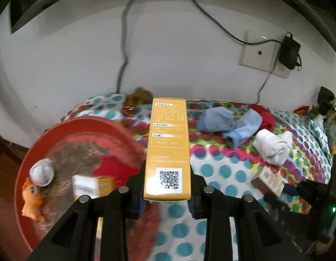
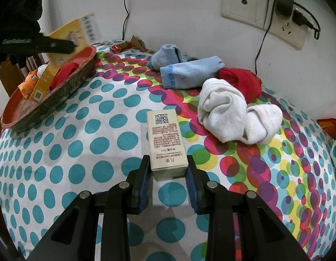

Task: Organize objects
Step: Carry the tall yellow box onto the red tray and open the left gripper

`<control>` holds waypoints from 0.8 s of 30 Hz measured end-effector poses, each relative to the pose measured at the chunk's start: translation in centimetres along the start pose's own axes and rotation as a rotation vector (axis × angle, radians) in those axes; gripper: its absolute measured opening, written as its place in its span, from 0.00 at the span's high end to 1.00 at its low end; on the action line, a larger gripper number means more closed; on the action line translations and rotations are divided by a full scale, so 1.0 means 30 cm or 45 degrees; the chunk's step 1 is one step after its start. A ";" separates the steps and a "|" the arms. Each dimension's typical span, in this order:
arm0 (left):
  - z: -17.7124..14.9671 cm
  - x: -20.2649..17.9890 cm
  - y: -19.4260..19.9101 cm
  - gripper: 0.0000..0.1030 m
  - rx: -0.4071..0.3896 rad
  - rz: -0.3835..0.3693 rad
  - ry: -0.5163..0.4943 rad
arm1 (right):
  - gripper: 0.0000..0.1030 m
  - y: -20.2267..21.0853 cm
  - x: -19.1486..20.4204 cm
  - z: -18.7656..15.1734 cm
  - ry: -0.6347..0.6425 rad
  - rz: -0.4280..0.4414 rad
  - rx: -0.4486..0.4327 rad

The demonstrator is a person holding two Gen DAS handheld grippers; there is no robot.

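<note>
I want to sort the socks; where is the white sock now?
In the right wrist view, the white sock lies on the dotted tablecloth, right of the small beige box, before the red cloth.

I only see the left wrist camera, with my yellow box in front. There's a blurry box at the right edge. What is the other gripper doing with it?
Observer: The right gripper has its jaws shut on the near end of that pale box.
Operator: Is it up in the air?
Observer: It looks like it lies flat on the dotted cloth, QR code facing up.
Operator: What does my basin look like from outside?
Observer: The red basin has a worn, mottled grey-brown outer wall.
</note>
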State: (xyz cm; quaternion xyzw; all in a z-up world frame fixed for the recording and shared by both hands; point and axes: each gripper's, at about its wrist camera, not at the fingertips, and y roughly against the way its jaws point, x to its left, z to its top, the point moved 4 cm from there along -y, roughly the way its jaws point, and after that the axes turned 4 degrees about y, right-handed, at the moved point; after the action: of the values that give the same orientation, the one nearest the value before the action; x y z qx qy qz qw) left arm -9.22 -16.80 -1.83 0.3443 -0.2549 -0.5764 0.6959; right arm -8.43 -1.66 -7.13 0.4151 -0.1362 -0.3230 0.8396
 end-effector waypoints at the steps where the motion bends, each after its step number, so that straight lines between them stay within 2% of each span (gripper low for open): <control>1: -0.007 0.032 0.010 0.71 0.001 0.011 0.012 | 0.71 0.000 -0.007 -0.001 0.002 -0.002 0.000; 15: -0.091 0.468 0.054 0.71 0.026 0.204 0.189 | 0.71 0.001 0.001 -0.003 0.002 -0.001 0.000; 24: -0.145 0.655 0.010 0.71 0.074 0.269 0.260 | 0.71 -0.002 -0.001 -0.001 0.003 -0.010 0.001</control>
State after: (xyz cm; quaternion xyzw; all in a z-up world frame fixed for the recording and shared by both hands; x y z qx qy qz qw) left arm -1.74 -35.17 -5.19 0.3924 -0.2340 -0.4543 0.7648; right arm -8.47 -1.65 -7.18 0.4164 -0.1336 -0.3257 0.8383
